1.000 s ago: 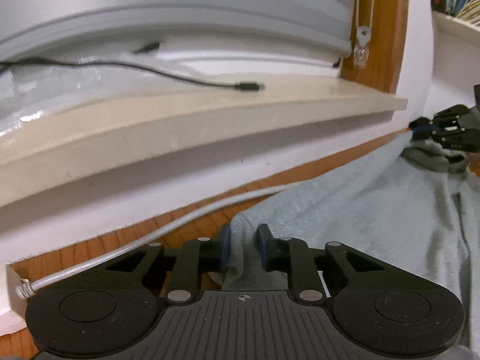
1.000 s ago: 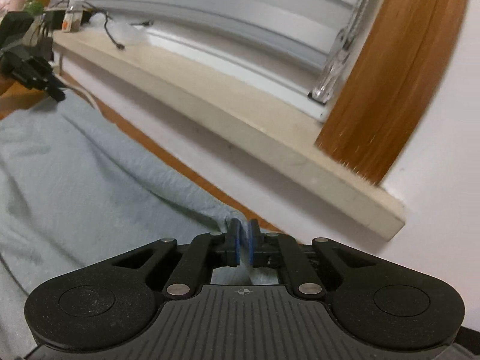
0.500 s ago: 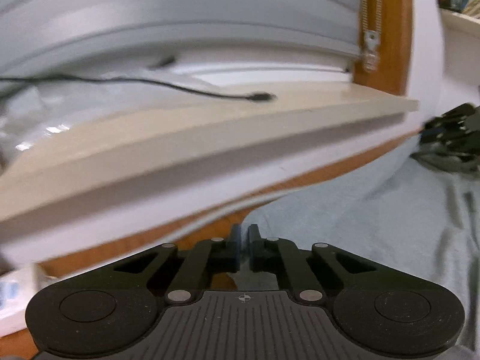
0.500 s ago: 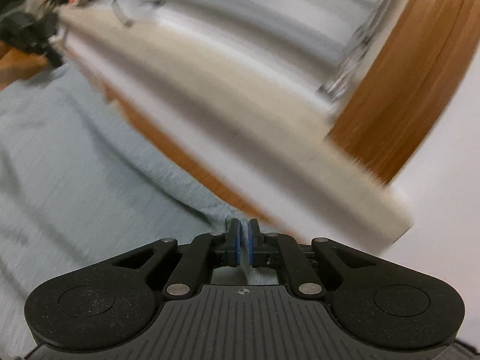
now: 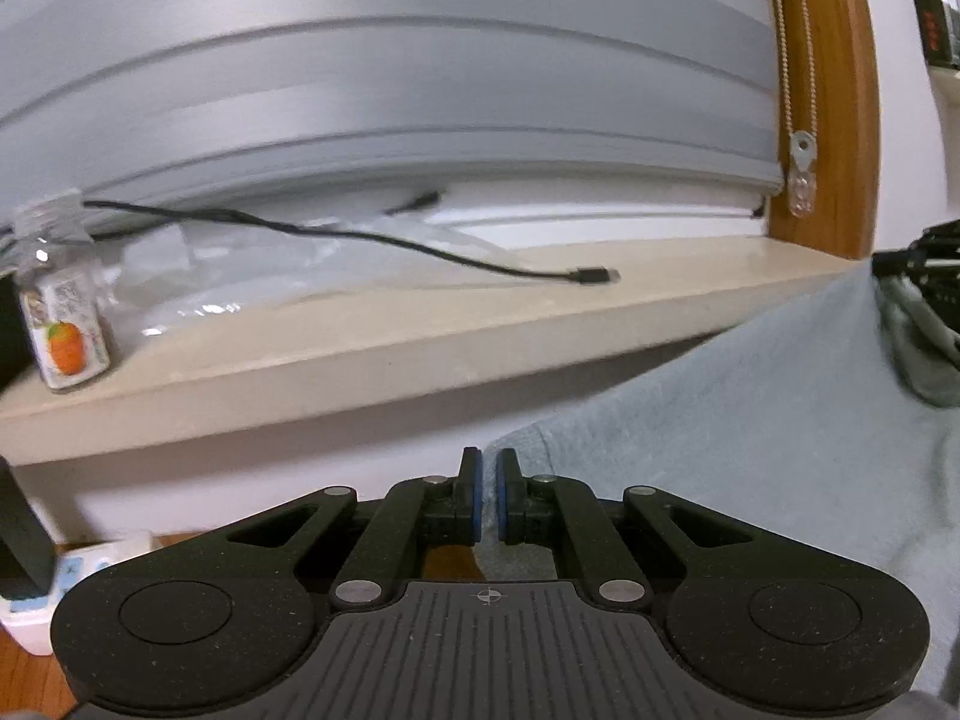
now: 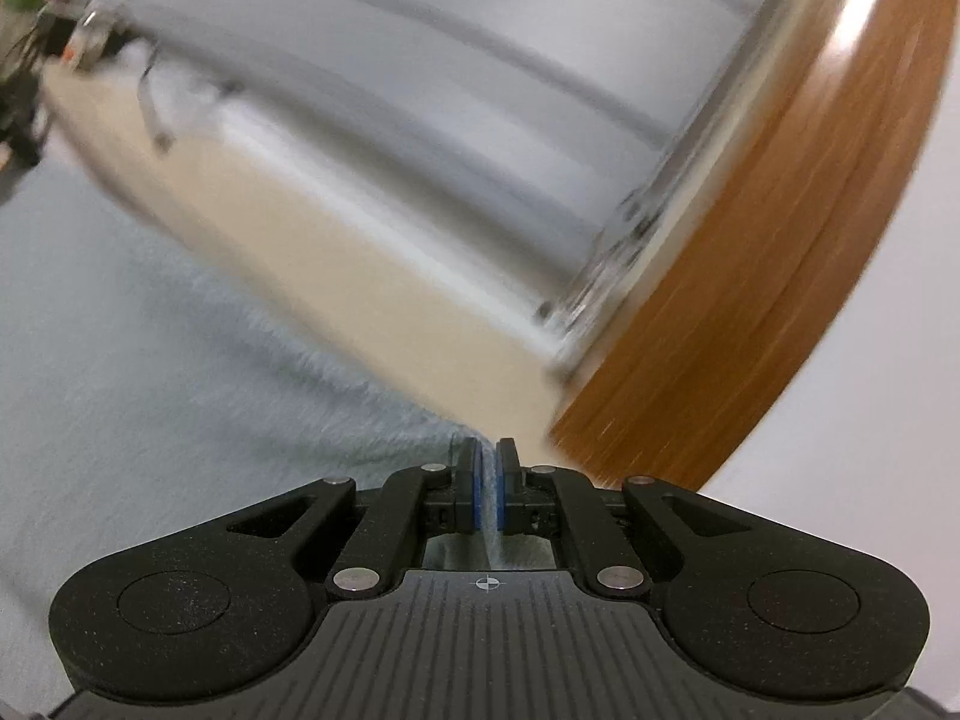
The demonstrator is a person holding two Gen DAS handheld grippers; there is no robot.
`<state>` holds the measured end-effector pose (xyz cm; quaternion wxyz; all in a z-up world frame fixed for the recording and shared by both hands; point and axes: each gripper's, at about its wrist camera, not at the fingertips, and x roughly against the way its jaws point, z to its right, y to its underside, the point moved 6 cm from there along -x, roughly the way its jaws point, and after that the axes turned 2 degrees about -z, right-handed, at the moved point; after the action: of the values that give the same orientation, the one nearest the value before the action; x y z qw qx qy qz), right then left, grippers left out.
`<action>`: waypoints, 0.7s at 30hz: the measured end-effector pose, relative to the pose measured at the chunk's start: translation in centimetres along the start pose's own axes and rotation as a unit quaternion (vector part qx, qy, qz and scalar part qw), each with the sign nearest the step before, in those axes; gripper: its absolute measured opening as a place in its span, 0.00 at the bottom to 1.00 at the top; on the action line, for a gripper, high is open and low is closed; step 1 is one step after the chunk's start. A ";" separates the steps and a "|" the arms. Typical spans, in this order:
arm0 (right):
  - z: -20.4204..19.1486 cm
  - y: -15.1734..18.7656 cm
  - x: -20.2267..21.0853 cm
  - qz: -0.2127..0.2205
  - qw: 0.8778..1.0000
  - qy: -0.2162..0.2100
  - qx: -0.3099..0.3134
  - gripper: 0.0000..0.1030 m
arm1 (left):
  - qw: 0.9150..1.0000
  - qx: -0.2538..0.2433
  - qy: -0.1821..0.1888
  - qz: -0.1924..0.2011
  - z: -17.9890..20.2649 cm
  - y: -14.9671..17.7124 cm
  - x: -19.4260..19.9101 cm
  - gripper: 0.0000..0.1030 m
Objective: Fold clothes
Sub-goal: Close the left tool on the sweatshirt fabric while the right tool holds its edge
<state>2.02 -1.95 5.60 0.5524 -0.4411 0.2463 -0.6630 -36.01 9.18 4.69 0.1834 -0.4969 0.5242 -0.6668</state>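
My left tongs (image 5: 488,495) are clenched on the edge of the pale grey-blue garment (image 5: 750,420), the blue pads nearly together with a thin strip of cloth between them. My right tongs (image 6: 489,498) are likewise clamped on a fold of the same garment (image 6: 120,348), which shows as a light sliver between the pads. From the left wrist the cloth stretches away to the right towards the other tool, dark at the frame's right edge (image 5: 924,264). The left tool points roughly level at the wall; the right view is tilted and heavily blurred, so I cannot tell fine detail there.

Ahead of both is a cream windowsill (image 5: 420,354) under grey blinds (image 5: 390,90), with a wooden window frame (image 5: 828,96) and a bead chain (image 5: 792,60) hanging beside it. On the sill lie a black cable (image 5: 420,246) with its plug free, some clear plastic wrap (image 5: 240,276), and a small bottle with an orange fruit on its label (image 5: 60,324). A bit of wooden surface (image 5: 24,678) shows at lower left, beside a white object I cannot identify.
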 end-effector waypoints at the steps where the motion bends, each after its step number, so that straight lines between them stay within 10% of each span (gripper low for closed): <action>1: 0.2 -0.3 0.0 0.003 1.000 0.002 -0.004 0.04 | 1.000 -0.001 0.000 0.003 0.0 0.0 0.2 0.05; 9: -0.4 0.1 0.3 -0.011 1.000 -0.008 0.005 0.04 | 0.999 -0.030 0.000 0.025 2.0 -0.1 4.0 0.05; 21: -1.1 3.6 12.0 0.011 0.998 -0.054 0.015 0.04 | 0.993 -0.102 -0.003 0.061 6.5 0.7 11.7 0.05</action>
<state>2.90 -14.49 5.85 0.5787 -0.4652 0.2105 -0.6359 -35.78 -3.41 9.26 0.1734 -0.4827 0.6181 -0.5957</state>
